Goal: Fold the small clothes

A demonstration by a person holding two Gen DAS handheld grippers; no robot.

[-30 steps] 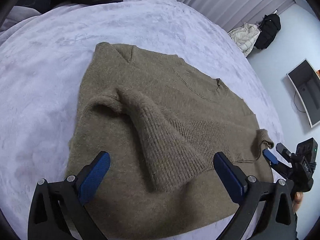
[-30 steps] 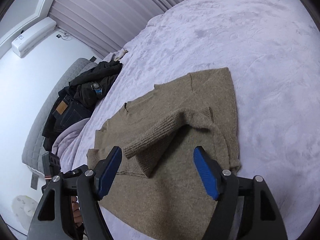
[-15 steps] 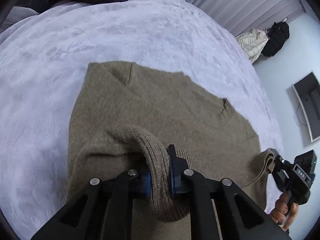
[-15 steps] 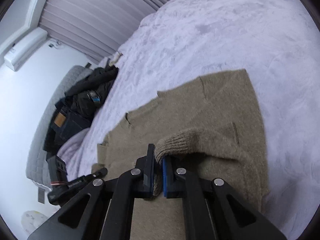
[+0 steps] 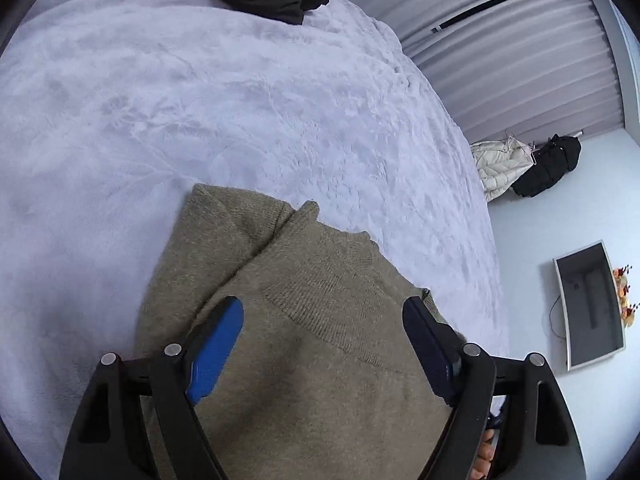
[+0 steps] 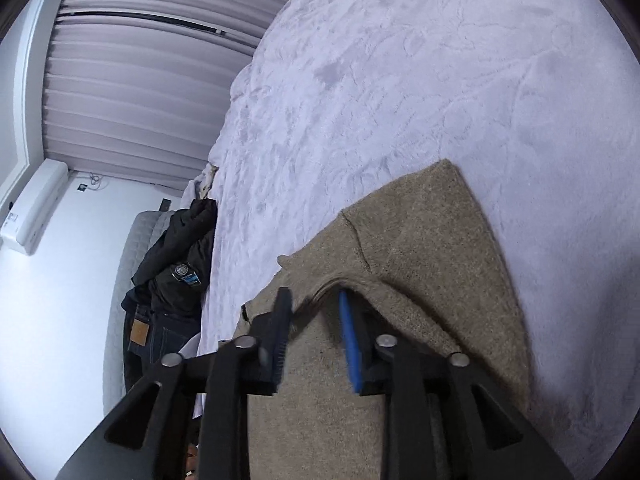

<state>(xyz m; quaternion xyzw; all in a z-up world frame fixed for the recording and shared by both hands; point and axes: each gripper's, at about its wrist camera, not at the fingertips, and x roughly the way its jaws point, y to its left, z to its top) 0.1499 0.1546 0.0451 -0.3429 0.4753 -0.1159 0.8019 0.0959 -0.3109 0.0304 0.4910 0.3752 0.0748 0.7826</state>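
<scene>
One sweater (image 5: 312, 320) on the bed (image 5: 200, 100), two grippers.
Left gripper (image 5: 320, 344) and right gripper (image 6: 316, 336): jaws just opening, released, nothing pinched.

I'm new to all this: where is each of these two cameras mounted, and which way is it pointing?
Left wrist: sits on the left gripper, looking forward and down past its wide-open blue pads at the olive sweater on the lilac bedspread; fingertips of a hand show low right.
Right wrist: sits on the right gripper, looking down at the sweater, jaws partly open, just opening, sweater fabric bunched up between them but not pinched.
Shared: sweater, bedspread, the pile of dark clothes, the pleated curtain.
</scene>
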